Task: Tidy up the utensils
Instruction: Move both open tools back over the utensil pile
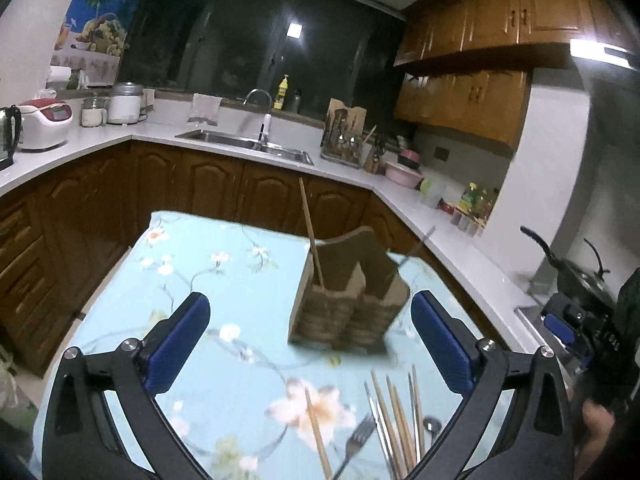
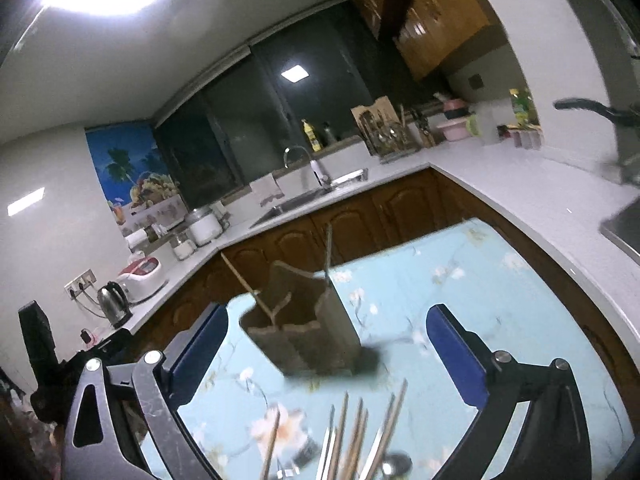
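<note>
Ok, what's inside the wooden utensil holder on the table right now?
The wooden utensil holder has one wooden chopstick in a front compartment and a thin metal utensil at the far side. Compartment bottoms are hidden by its walls.

Floral blue table (image 1: 192, 280) bears wooden holder (image 1: 348, 312), loose chopsticks (image 1: 394, 416), fork (image 1: 354, 442)

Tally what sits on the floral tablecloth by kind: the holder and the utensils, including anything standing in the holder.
Wooden utensil holder: 1
Wooden chopsticks: at least 5 (1 in the holder, 1 lying apart, the rest in an overlapping bundle)
Fork: 1
Spoon: 1
Thin metal piece in the holder, kind unclear: 1
Total: at least 9
</note>
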Demonstrator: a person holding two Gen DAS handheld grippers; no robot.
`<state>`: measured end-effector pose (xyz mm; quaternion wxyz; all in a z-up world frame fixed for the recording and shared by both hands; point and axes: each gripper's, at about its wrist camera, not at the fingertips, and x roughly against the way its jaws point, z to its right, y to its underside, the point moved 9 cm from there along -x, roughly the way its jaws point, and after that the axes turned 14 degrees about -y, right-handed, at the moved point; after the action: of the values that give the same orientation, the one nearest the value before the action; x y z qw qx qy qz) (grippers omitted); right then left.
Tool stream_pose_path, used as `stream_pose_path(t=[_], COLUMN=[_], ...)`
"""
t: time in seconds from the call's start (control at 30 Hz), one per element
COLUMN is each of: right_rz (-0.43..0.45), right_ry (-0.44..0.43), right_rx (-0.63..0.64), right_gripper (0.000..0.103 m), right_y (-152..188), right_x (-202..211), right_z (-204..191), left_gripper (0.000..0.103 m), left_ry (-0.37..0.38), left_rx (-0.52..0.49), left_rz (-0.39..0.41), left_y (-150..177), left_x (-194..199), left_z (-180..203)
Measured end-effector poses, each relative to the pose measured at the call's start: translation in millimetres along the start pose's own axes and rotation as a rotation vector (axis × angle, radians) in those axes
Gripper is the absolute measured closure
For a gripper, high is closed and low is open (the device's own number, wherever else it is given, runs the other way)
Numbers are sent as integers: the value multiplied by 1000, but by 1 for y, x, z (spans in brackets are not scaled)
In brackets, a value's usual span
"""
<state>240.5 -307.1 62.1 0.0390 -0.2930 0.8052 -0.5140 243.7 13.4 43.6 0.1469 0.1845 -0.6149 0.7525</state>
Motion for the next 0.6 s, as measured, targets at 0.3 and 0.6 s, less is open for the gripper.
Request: stream_pose_path(t=[0.3, 0.6], right_rz=[-86, -200], right_ry=[88, 116], right_rx=[-60, -113], right_gripper=[2, 3], right_y=[63, 120], right_x=[42, 38], right_z=[20, 31], left_gripper=[0, 0], left_ry=[-6, -7], left_rx=[-52, -123], left_rz=[-116, -222], left_y=[78, 125], left_x=[18, 9], left_z=[-10, -10])
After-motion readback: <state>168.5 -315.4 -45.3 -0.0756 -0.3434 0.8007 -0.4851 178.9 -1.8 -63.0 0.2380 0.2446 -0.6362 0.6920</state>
